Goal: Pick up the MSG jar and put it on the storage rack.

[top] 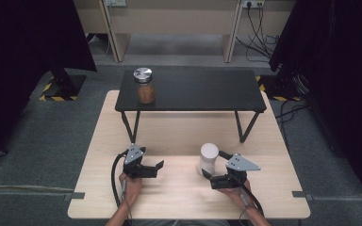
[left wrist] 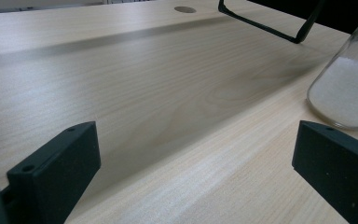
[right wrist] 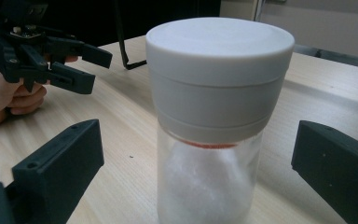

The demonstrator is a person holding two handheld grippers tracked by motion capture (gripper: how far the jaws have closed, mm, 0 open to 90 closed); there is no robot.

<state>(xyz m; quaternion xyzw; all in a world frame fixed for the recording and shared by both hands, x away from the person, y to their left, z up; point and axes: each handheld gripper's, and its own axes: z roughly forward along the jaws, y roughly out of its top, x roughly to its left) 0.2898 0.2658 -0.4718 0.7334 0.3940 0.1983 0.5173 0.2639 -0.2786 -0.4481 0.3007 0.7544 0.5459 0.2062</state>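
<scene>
Right gripper (top: 215, 174), jaws spread wide, brackets the upright white-lidded jar of white powder (top: 208, 159) at lower centre-right of the high view, no contact yet; left gripper (top: 153, 169), also spread and holding nothing, sits well apart at lower centre-left.

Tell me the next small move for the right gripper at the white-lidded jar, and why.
Probably close the right gripper on the jar. Its jaws stand open on either side of the glass body, below the white lid, and neither touches it. The jar stands upright on the table, so a squeeze there should grip it.
</scene>
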